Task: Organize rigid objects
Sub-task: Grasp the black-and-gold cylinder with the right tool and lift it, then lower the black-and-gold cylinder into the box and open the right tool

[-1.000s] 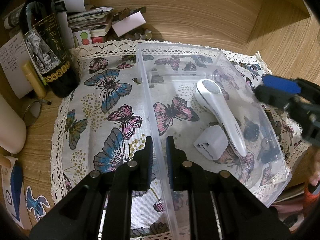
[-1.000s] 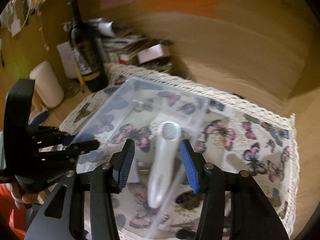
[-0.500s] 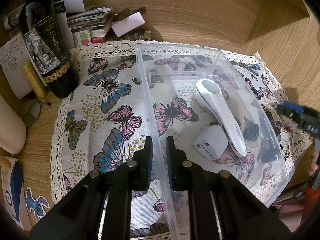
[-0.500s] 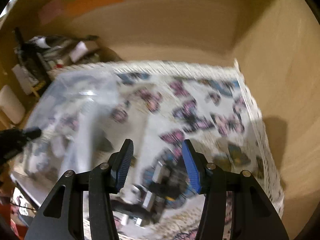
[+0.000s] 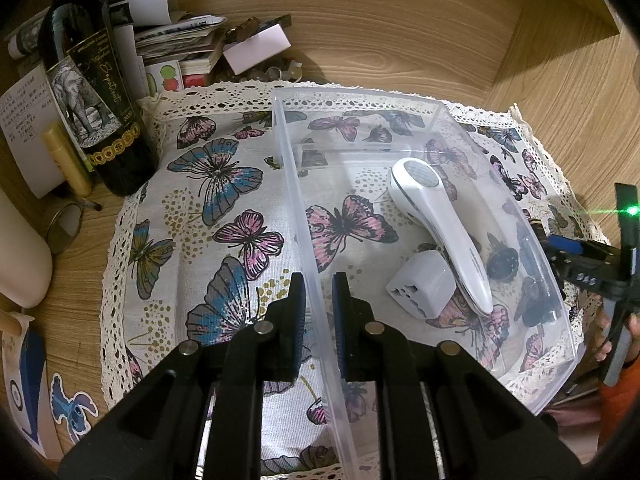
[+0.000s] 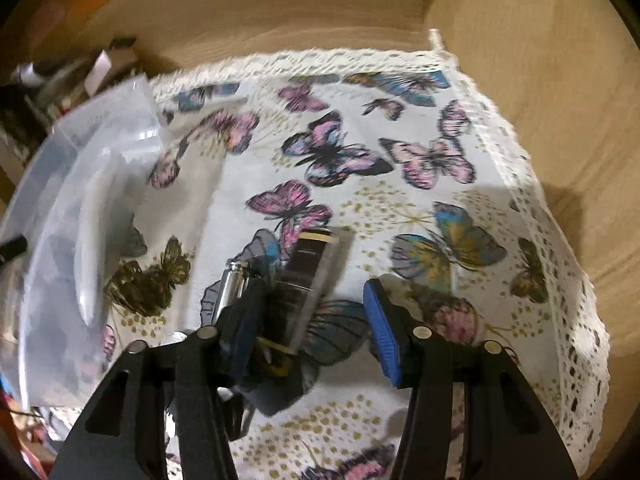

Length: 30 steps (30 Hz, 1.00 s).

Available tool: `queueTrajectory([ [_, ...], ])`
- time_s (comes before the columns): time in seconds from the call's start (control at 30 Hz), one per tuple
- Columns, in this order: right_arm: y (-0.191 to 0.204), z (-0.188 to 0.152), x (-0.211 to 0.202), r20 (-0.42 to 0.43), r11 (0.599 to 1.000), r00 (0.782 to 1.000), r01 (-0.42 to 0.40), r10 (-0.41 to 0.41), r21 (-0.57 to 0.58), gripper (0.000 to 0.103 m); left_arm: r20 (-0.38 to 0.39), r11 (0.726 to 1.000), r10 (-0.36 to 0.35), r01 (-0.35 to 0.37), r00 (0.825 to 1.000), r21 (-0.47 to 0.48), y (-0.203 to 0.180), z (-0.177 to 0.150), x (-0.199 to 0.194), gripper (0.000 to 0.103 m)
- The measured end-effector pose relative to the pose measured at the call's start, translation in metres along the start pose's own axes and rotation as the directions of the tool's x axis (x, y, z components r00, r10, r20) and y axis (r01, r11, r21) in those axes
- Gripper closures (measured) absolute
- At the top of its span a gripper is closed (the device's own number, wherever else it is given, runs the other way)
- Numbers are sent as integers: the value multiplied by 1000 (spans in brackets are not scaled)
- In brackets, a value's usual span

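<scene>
A clear plastic bin sits on a butterfly cloth. It holds a white handheld device and a white plug adapter. My left gripper is shut on the bin's left wall. My right gripper is open, low over the cloth to the right of the bin. A dark flat object with a gold band lies between its fingers, and a silver cylinder lies by the left finger. The right gripper also shows at the right edge of the left wrist view.
A dark wine bottle stands at the cloth's back left, with papers and boxes behind it. A white cylinder is at the far left. Wooden walls close in the back and the right side.
My right gripper swung from above the bin to the cloth on its right and came down around the dark flat object. The left gripper and the bin have not moved.
</scene>
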State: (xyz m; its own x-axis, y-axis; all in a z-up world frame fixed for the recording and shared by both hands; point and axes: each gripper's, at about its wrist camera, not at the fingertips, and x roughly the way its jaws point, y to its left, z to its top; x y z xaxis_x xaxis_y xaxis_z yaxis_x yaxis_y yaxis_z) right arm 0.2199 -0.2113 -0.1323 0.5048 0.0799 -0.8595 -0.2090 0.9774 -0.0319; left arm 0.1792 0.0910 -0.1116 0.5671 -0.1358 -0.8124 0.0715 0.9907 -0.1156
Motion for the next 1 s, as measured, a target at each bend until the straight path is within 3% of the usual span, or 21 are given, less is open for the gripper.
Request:
queueTrajectory([
  [0.07, 8, 1, 0, 20, 999, 999, 32, -31, -36, 62, 0, 1000, 0, 0, 1000, 1, 0, 0, 0, 90],
  [0.13, 10, 3, 1, 21, 999, 1000, 14, -14, -42, 82, 0, 1000, 0, 0, 1000, 1, 0, 0, 0, 90],
  [0.4, 9, 17, -23, 106, 1000, 994, -11, 13, -24, 82, -2, 1000, -1, 1, 1000, 1, -1, 1, 0, 90],
  [0.7, 45, 34, -77, 265, 990, 956, -105, 128, -98, 82, -3, 1000, -4, 4, 1000, 2, -3, 3, 1, 90],
  [0.87, 82, 36, -85, 277, 968, 935, -174, 220, -184, 82, -3, 1000, -8, 8, 1000, 3, -2, 2, 1, 90],
  [1.0, 109, 35, -78, 241, 944, 932, -206, 270, -259, 82, -2, 1000, -9, 9, 1000, 5, -1, 2, 1, 90],
])
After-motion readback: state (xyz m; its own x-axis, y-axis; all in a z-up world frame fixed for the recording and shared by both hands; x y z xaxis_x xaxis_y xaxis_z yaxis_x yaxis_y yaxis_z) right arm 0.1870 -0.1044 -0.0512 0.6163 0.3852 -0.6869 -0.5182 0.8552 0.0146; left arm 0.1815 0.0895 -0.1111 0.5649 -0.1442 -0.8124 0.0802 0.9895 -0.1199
